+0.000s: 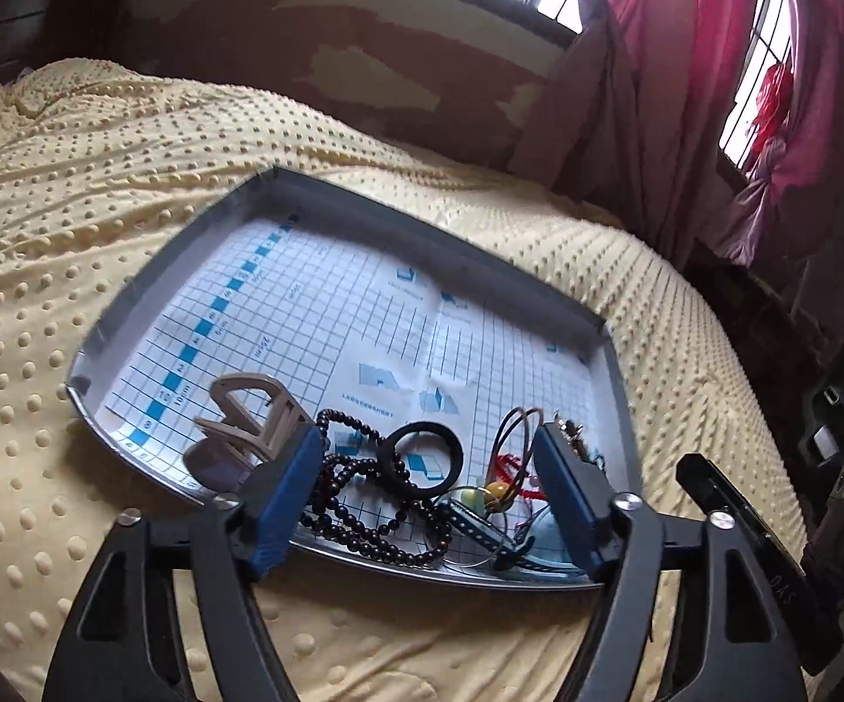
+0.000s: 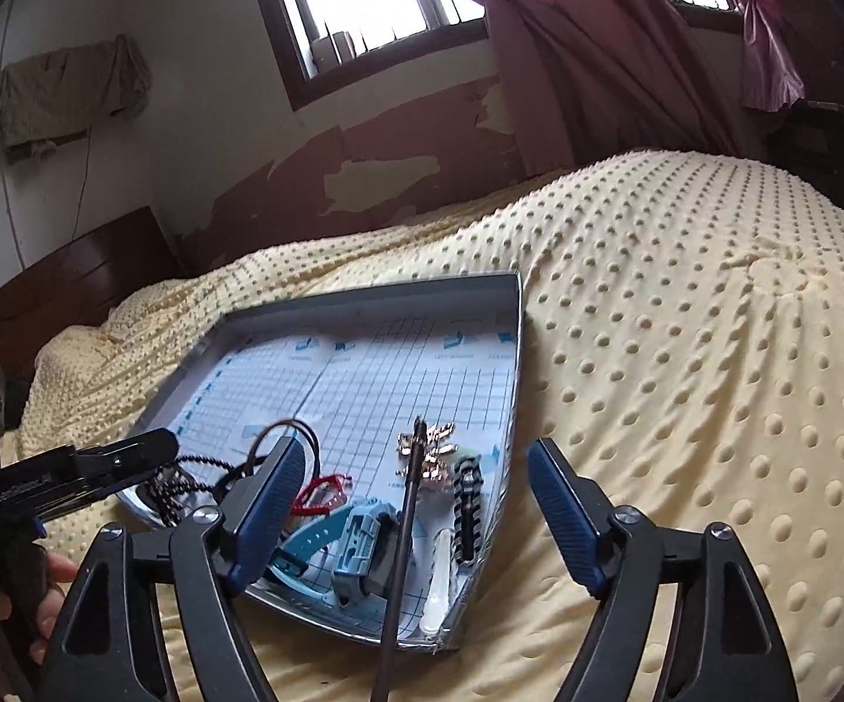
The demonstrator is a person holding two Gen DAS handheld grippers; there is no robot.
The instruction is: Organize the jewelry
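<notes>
Jewelry (image 1: 422, 485) is what I'm sorting, and right now neither of my tongs has any of it. My left gripper (image 1: 428, 479) hangs with its blue pads spread wide over the near edge of the tray (image 1: 316, 199), nothing between them; my right gripper (image 2: 416, 503) is just as wide open, poised over the tray's near right corner.

My worry, as I judge it: everything lies heaped together at the near end. The dark bead strand (image 1: 363, 518) loops under the black ring (image 1: 422, 459), and thin cords (image 1: 515, 427) and a red tassel (image 1: 507, 465) cross the pile. If I close on one piece, I'd expect it to drag neighbours along or spill them over the low rim onto the dotted yellow blanket (image 1: 71, 205). The soft bedding may also let the tray tip if I press down.

From the right view, a teal watch (image 2: 357, 538), a black link bracelet (image 2: 467, 503), a gold brooch-like piece (image 2: 431, 447) and a thin dark rod (image 2: 404, 526) lie apart enough to pick singly. A beige hair claw (image 1: 246, 427) sits beside my left pad. The gridded far half holds nothing.
</notes>
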